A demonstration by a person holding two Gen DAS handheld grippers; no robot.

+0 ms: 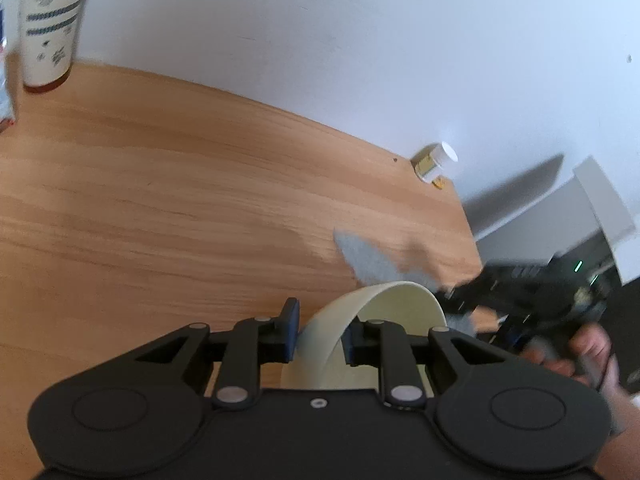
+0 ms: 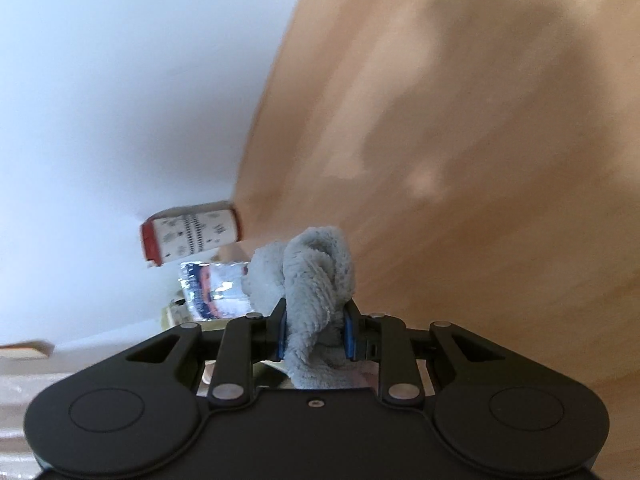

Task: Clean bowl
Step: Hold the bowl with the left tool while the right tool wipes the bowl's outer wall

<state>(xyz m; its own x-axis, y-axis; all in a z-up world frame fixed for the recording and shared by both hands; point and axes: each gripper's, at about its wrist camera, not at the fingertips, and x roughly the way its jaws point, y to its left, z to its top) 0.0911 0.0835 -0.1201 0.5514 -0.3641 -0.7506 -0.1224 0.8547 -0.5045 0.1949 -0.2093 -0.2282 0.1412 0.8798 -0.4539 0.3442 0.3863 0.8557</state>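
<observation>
Two grippers shown: left gripper [image 1: 320, 336] clamps the thin wall of a cream bowl [image 1: 384, 312], partly hidden, above the wood-grain counter [image 1: 160, 200]. Right gripper [image 2: 316, 336] pinches a fluffy grey cloth [image 2: 316, 276]; background blurred.

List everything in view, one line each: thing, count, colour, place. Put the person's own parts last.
bowl: 1, cream, rim pinched in left gripper
cloth: 1, grey, clamped in right gripper
patterned cup: 1, white with dark print, far left of table
plastic bottle: 1, clear with blue label, beside cup
small jar: 1, white cap, by wall
table: 1, light wood
left gripper: 1, black
right gripper: 1, black
hand: 1, holding right gripper
</observation>
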